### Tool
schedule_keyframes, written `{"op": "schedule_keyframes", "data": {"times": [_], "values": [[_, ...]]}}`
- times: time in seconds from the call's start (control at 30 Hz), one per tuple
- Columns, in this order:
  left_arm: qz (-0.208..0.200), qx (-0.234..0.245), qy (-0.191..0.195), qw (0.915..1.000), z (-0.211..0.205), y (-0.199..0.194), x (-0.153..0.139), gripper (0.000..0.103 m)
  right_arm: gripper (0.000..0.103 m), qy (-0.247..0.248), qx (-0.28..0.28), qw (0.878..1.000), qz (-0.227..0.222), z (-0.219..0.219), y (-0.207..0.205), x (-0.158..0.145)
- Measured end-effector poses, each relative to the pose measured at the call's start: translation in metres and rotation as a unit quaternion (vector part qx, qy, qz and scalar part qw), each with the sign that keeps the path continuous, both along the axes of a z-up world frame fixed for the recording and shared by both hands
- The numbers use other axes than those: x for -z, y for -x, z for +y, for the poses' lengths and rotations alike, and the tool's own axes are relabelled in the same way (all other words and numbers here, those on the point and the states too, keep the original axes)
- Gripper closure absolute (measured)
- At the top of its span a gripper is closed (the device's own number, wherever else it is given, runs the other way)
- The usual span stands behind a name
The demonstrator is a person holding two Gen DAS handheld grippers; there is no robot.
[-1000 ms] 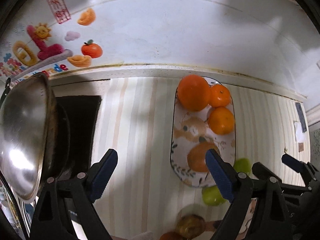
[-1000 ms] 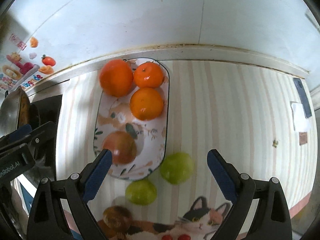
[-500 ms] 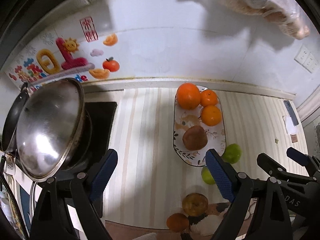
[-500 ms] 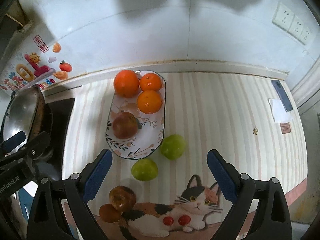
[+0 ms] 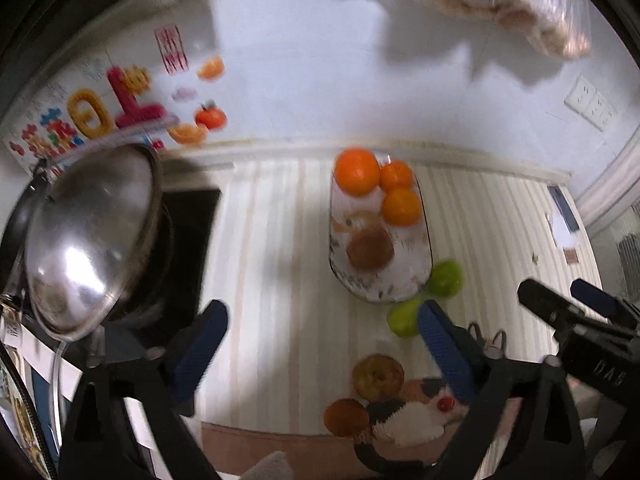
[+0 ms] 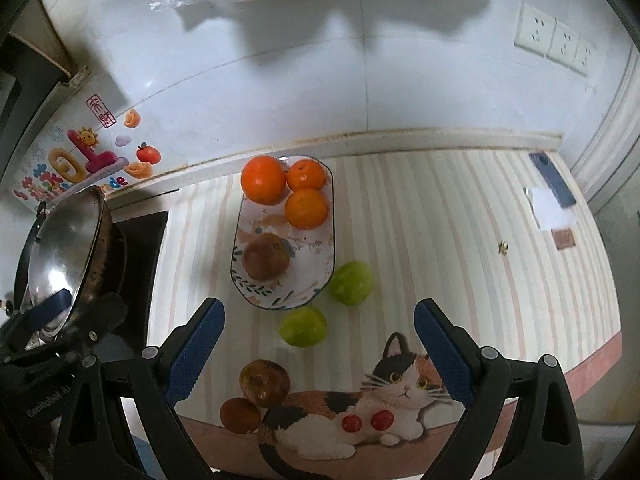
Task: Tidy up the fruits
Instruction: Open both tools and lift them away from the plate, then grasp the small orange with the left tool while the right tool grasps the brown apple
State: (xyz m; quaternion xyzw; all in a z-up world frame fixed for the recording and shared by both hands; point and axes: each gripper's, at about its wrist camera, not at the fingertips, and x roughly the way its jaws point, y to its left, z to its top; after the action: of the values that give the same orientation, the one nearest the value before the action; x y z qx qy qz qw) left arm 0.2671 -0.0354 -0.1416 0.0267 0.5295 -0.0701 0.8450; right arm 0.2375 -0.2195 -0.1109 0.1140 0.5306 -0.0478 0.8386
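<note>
An oval patterned plate [image 6: 324,276] holds three oranges [image 6: 306,208] at its far end and a brown fruit [image 6: 265,256]; it also shows in the left wrist view [image 5: 425,240]. Two green fruits [image 6: 351,282] [image 6: 303,326] lie just off the plate's near right edge. Two more brown fruits [image 6: 264,377] [image 6: 240,414] sit near the front edge by the cat picture. My right gripper [image 6: 318,346] is open and empty, well above the counter. My left gripper [image 5: 320,346] is open and empty, to the left of the right one.
A steel wok lid [image 6: 60,252] rests on a pan over the black hob at left. A phone [image 6: 552,184] and a paper slip lie at far right. Bagged goods [image 5: 520,4] hang from the wall above. The striped counter [image 6: 440,240] ends in a brown front edge.
Both grippers have pulled back and up from the plate, so more of the counter and wall shows. Both stay open. The fruits have not moved.
</note>
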Motion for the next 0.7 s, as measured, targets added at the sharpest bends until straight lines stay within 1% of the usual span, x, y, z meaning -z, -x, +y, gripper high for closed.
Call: {"op": "schedule_keyframes", "data": {"times": [0.03,0.1,0.17,0.27,0.3,0.37,0.47,0.5,0.53,0.57,0.63,0.67,0.7], "values": [[0.013,0.007,0.001,0.9999,-0.002,0.0,0.01,0.002,0.005,-0.005,0.005,1.0,0.009,-0.004,0.001,0.007],[0.053,0.018,-0.004,0.9984,-0.007,0.001,0.036,0.002,0.005,-0.02,0.018,0.999,0.03,-0.013,0.003,0.025],[0.1,0.033,-0.022,0.9942,-0.013,0.003,0.069,0.002,0.005,-0.029,0.027,0.998,0.05,-0.021,0.004,0.044],[0.172,0.048,-0.029,0.9834,-0.017,0.012,0.116,0.002,0.005,-0.051,0.035,0.995,0.082,-0.028,0.01,0.075],[0.201,0.049,-0.029,0.9779,-0.017,0.015,0.135,0.002,0.005,-0.058,0.036,0.993,0.092,-0.028,0.012,0.084],[0.234,0.048,-0.024,0.9708,-0.017,0.02,0.158,0.002,0.005,-0.078,0.034,0.99,0.112,-0.028,0.016,0.103],[0.289,0.035,-0.005,0.9568,-0.016,0.023,0.194,0.003,0.005,-0.096,0.029,0.986,0.134,-0.023,0.02,0.125],[0.308,0.032,0.006,0.9509,-0.016,0.025,0.207,0.013,0.005,-0.102,0.027,0.984,0.14,-0.021,0.021,0.132],[0.313,0.028,0.002,0.9492,-0.016,0.027,0.213,0.021,0.005,-0.108,0.022,0.983,0.145,-0.017,0.021,0.137],[0.315,0.027,-0.002,0.9487,-0.017,0.028,0.218,0.038,0.005,-0.112,0.018,0.982,0.148,-0.013,0.021,0.14],[0.3,0.027,0.002,0.9537,-0.017,0.032,0.217,0.049,0.005,-0.124,0.005,0.98,0.155,-0.005,0.018,0.147],[0.293,0.027,-0.003,0.9558,-0.018,0.033,0.214,0.049,0.005,-0.13,-0.001,0.979,0.157,0.0,0.017,0.149],[0.278,0.019,-0.005,0.9605,-0.014,0.032,0.209,0.049,0.005,-0.134,-0.005,0.978,0.158,0.005,0.014,0.151]]}}
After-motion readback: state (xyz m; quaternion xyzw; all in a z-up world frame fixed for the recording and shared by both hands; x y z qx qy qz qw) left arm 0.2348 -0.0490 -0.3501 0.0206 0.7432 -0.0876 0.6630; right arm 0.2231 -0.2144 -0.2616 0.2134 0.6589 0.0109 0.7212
